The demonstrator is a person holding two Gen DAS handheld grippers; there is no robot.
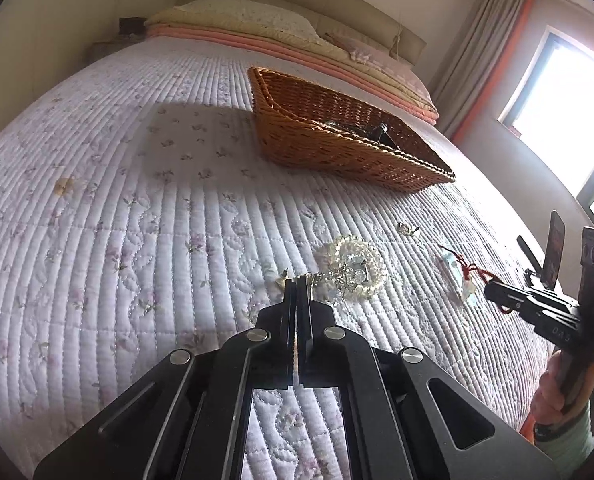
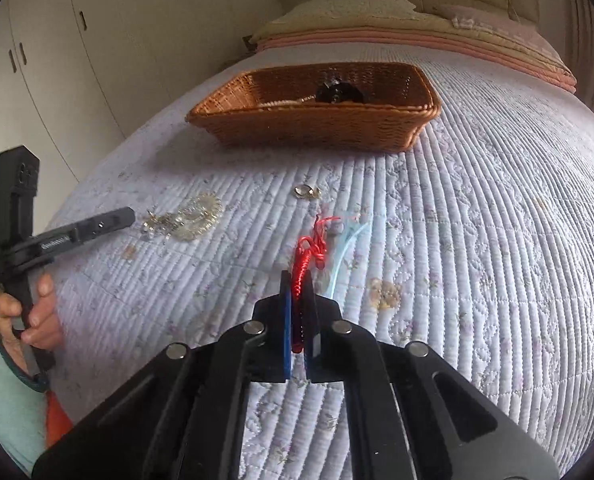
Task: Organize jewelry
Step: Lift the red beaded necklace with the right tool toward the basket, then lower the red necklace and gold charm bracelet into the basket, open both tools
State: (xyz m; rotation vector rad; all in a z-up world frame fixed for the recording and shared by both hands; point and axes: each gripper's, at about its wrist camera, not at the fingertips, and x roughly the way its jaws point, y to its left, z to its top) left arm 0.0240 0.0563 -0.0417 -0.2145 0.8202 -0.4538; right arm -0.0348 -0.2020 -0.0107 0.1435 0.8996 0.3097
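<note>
A: Right wrist view: right gripper (image 2: 297,280) has its fingers (image 2: 285,312) closed on the red cord (image 2: 302,276), which runs lengthwise between them, straight along the pointing line. The cord's loose end and a pale blue piece (image 2: 347,248) trail ahead onto the bedspread (image 2: 477,240).

B: And the basket (image 2: 313,128)?

A: Dead ahead, well beyond the cord, long side facing this gripper. Dark item and a pale strand already inside. I judge the coming move is a lift and carry forward over the near rim; the blue piece will likely drag along behind.

B: Left side?

A: Left wrist view: left gripper (image 1: 297,282), fingers (image 1: 289,300) fully together. The tips sit at the near edge of the pearl and crystal cluster (image 1: 351,274), with a silvery chain at the tips. Whether the chain is actually pinched I cannot tell.

B: Which hand is nearer the basket?

A: Neither clearly. From the left, the basket (image 1: 337,148) lies ahead and to the right, its corner toward the camera. The right has the squarer approach.

B: Anything one view gives that the other misses?

A: The right view looks into the basket and shows a small gold ring piece (image 2: 307,192) lying loose between cord and basket. The left view shows the right gripper (image 1: 493,292) from the side, the red cord (image 1: 471,270) hanging from its tip down to the bedspread (image 1: 137,220), so it is not yet lifted clear.
</note>
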